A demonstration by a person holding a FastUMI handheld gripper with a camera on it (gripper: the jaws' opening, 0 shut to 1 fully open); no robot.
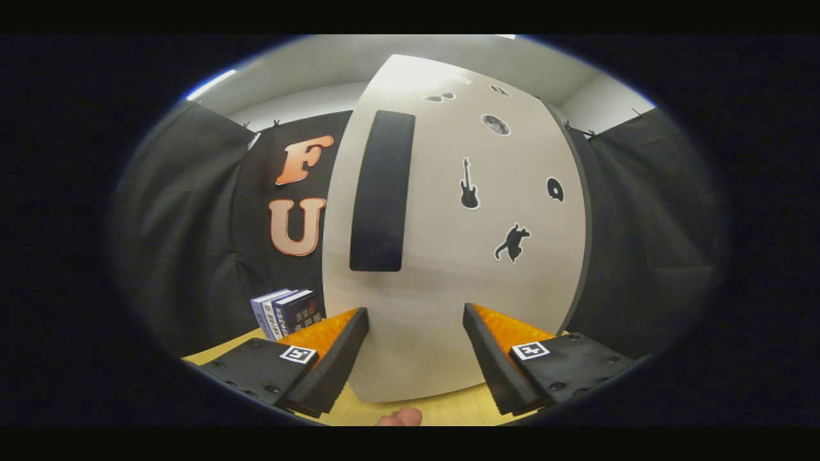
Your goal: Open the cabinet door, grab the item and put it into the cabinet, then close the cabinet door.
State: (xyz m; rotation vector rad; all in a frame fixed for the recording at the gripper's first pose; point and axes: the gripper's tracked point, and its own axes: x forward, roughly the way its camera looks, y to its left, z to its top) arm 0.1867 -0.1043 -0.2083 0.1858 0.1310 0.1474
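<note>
A pale cabinet (448,282) stands close ahead of me on a wooden table (442,410). Its door is closed and carries a tall black handle strip (382,191) on the left part, with small black stickers to the right. My gripper (415,310) is open, its two fingers spread apart in front of the lower door with nothing between them. The handle strip sits above and just beyond the left finger. Left of the cabinet, several dark books (286,312) stand upright on the table, just beyond the left finger.
Black cloth walls enclose the booth on both sides and behind. A fingertip of the person (400,417) shows at the near table edge below the fingers. The cabinet takes up most of the space ahead.
</note>
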